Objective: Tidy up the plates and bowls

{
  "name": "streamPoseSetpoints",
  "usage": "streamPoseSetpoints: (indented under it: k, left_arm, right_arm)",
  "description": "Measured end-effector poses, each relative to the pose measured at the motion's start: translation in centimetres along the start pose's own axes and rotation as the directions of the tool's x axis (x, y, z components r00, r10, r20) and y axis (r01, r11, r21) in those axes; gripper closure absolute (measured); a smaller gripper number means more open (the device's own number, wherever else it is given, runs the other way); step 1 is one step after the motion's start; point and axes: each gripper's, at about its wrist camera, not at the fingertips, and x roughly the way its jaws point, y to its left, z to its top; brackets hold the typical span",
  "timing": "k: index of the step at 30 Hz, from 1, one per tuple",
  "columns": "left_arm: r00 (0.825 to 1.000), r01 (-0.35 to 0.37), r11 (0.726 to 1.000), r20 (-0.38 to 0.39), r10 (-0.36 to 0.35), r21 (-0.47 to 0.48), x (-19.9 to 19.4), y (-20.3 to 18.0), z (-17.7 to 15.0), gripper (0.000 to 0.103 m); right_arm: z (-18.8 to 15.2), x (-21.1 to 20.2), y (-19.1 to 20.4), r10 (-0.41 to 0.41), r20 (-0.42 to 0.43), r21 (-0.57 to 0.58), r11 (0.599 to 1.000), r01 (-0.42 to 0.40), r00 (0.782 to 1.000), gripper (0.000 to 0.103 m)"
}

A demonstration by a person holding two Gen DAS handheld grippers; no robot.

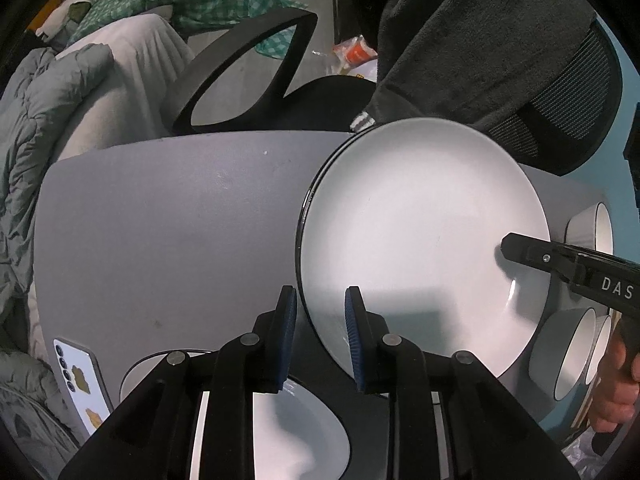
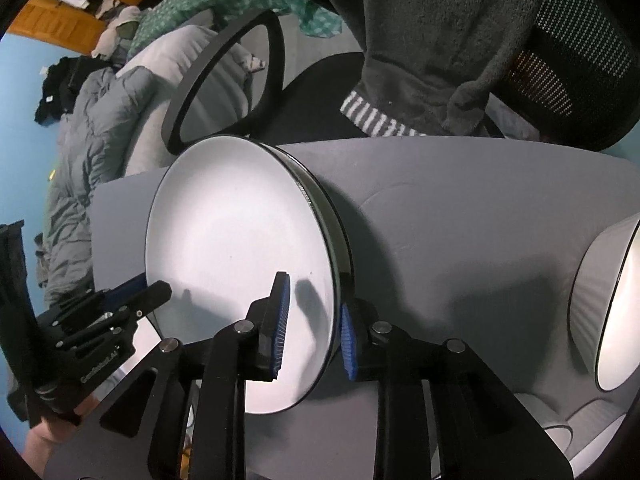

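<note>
A large white plate with a dark rim [image 1: 420, 240] lies on the grey table; it also shows in the right wrist view [image 2: 240, 248]. My left gripper [image 1: 320, 332] straddles its near-left rim, jaws apart around the edge. My right gripper [image 2: 312, 328] straddles the opposite rim, one finger over the plate face, one under the rim; its arm shows in the left wrist view [image 1: 560, 264]. A second white plate [image 1: 296, 432] lies beneath my left gripper. White bowls [image 1: 580, 360] stand at the right; one shows in the right wrist view [image 2: 612, 312].
A white phone [image 1: 80, 384] lies on the table's left side. A black office chair [image 1: 248, 68] with a dark garment draped over it [image 1: 472, 40] stands beyond the table's far edge. A grey quilt [image 1: 48, 120] lies to the left.
</note>
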Motion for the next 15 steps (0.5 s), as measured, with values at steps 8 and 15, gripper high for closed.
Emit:
streamPoseSetpoints:
  k: [8,15]
  left_arm:
    - [0.999,-0.002,1.000,0.037,0.002,0.006,-1.4,0.2,-0.4,0.063]
    - [0.997,-0.001,1.000,0.078,0.000,0.012,-3.1,0.6,-1.4,0.055]
  right_arm:
    - [0.1,-0.2,0.3,-0.030,-0.011,0.014,0.999,0.030,0.999,0.076]
    - [-0.5,-0.5,1.1,-0.058,0.013,0.001,0.998,0.058,0.998,0.067]
